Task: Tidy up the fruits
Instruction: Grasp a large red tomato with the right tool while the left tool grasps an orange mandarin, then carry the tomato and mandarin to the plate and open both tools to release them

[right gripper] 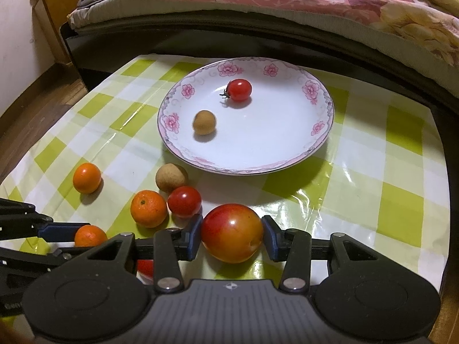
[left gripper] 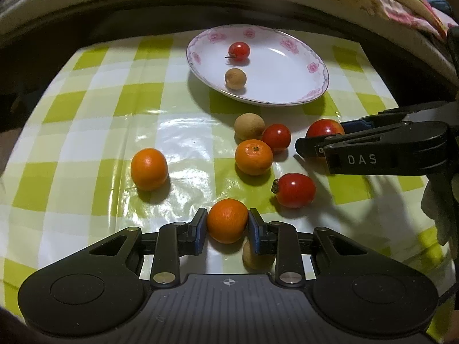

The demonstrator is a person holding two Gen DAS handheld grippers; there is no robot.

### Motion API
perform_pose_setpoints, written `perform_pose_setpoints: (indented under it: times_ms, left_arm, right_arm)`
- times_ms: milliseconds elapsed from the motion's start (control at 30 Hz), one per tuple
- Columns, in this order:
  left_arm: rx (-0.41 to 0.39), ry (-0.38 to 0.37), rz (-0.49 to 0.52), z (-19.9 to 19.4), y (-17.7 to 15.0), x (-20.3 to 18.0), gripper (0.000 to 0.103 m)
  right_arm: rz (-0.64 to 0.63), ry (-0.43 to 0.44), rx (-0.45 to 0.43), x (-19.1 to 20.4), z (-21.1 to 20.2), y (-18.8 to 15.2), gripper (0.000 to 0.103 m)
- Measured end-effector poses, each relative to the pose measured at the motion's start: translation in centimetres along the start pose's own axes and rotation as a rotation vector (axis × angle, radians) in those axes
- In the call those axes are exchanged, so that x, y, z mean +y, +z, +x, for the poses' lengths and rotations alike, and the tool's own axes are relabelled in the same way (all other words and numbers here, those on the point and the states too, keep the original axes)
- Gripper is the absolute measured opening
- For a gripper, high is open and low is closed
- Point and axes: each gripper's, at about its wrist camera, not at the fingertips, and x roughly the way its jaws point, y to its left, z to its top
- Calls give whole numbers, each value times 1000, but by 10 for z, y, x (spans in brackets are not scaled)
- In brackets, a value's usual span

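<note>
Orange (left gripper: 227, 220) between left tool (left gripper: 227, 230) pads

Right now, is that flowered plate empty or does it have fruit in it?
Not empty. The plate holds two pieces: a red cherry tomato and a small tan round fruit. The other fruits lie on the tablecloth.

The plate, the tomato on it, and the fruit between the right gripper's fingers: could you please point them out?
plate (right gripper: 287, 149), right wrist view, bare white centre.
tomato (right gripper: 239, 89), right wrist view, its red middle.
large red-yellow fruit (right gripper: 231, 232), right wrist view, front face.
</note>
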Motion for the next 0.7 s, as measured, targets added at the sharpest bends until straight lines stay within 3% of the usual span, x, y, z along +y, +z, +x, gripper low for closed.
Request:
perform_pose_setpoints:
  times_ms: [300, 700]
  left_arm:
    - [-25, 40, 70, 5, -4, -9, 37]
    - [-49, 18, 36, -4, 7, -10, 35]
  right_arm:
    - [-27, -4, 1, 2, 1, -3, 46]
    - [-30, -27, -11, 0, -7, -4, 46]
